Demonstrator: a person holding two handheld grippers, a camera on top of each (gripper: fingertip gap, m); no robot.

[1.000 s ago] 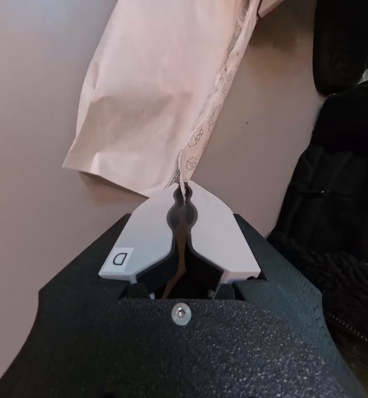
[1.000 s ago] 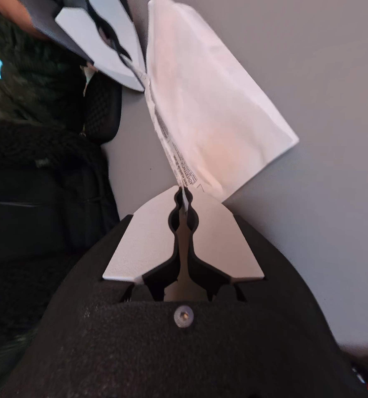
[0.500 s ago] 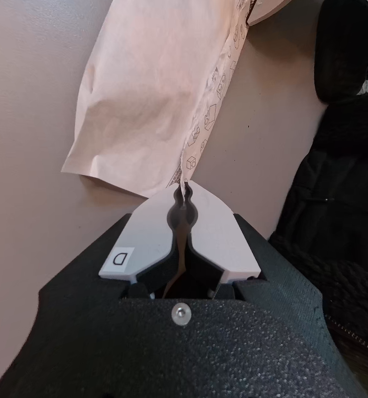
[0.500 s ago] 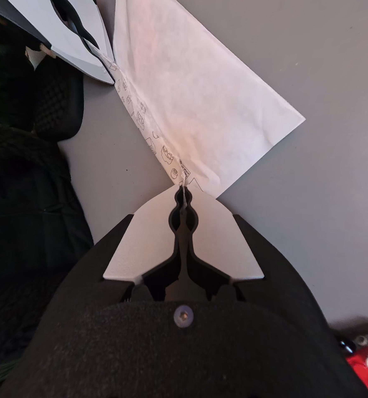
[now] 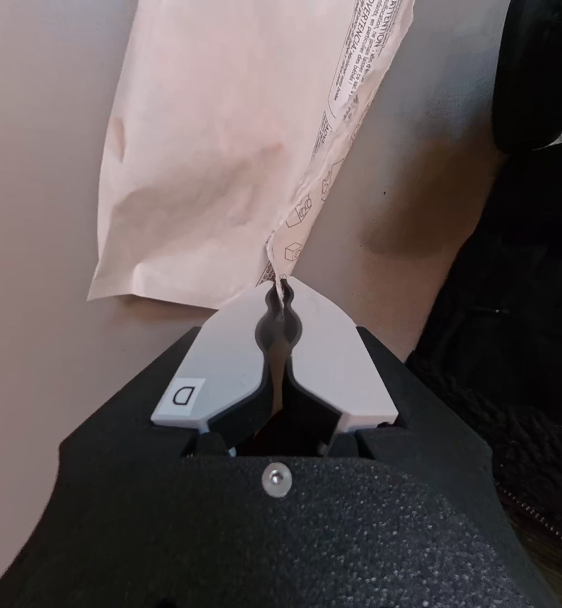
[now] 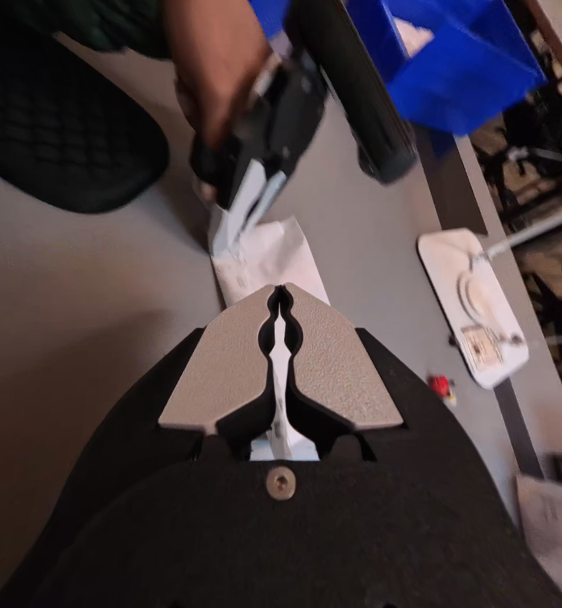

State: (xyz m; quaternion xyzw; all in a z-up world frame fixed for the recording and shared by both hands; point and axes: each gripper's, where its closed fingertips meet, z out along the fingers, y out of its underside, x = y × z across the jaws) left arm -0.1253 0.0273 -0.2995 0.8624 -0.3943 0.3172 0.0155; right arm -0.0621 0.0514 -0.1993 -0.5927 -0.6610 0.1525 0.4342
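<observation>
A pale paper bag with a printed strip along one side lies on the grey table. My left gripper is shut on the bag's torn edge, and the paper runs down between its pads. In the right wrist view a hand holds that left gripper at the far end of the bag. My right gripper is shut with its tips together, and no paper shows between them. The bag runs on beneath its fingers and shows white through the gap behind the tips.
Blue bins and a black bar stand at the back right. A white pad with a cable and a small red piece lie to the right. A black mesh seat is to the left. Black fabric lies beside the left gripper. Left tips to right tips: about 12 cm. My left tips are roughly 15 cm from the black mesh seat.
The right gripper pinched the bag's printed edge in the earlier frames. It has now swung up and back quickly, and no paper shows at its tips. The left gripper keeps its hold on the torn edge.
</observation>
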